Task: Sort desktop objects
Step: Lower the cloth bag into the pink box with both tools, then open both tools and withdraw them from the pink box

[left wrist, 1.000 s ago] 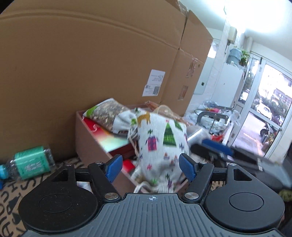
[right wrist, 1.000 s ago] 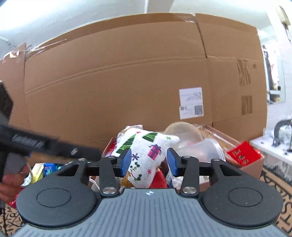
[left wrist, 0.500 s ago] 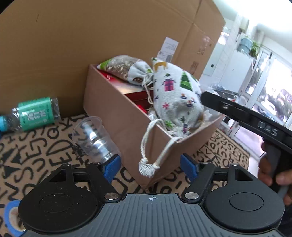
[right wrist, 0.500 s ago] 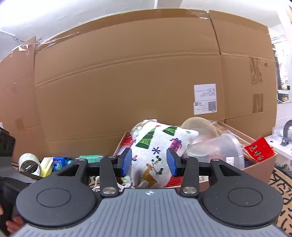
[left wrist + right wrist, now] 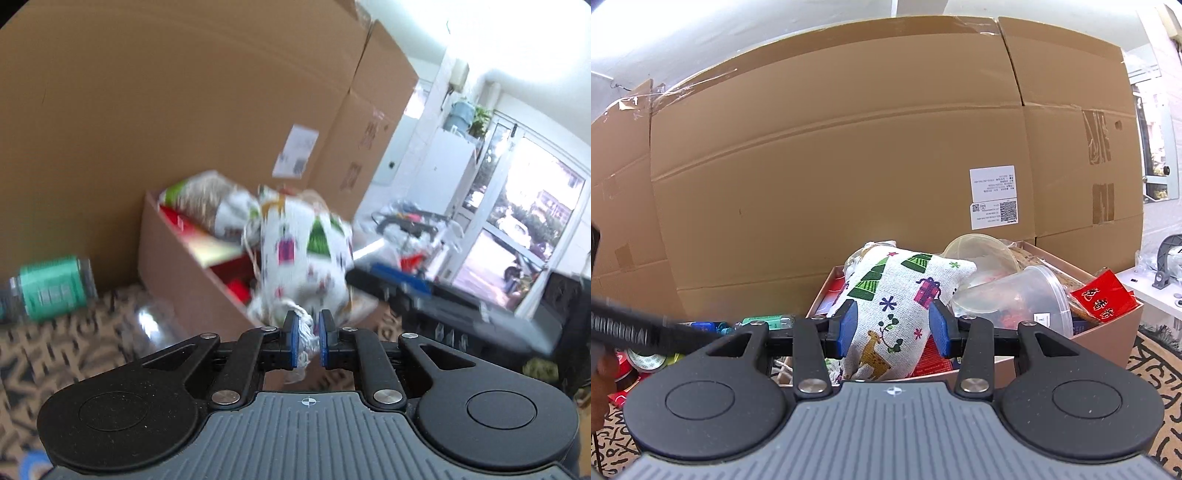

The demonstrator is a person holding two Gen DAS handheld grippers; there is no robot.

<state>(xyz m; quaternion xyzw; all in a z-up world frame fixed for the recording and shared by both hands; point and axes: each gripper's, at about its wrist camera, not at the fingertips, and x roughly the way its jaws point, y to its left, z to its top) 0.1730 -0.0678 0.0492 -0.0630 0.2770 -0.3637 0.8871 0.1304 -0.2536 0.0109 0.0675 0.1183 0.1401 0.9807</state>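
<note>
Two claws work one printed pouch (image 5: 897, 314): the left claw (image 5: 306, 341) pinches its drawstring knot (image 5: 306, 332), the right claw (image 5: 893, 328) straddles it half-open above the cardboard box (image 5: 1108, 332).

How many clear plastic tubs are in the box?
2: one tub on its side beside the bag, another tub behind it. More may be hidden.

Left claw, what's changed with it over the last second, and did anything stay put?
The left claw, open half a second ago, has closed on the drawstring cord of the Christmas bag. The right claw stays open around the bag, which is still in the brown box.
</note>
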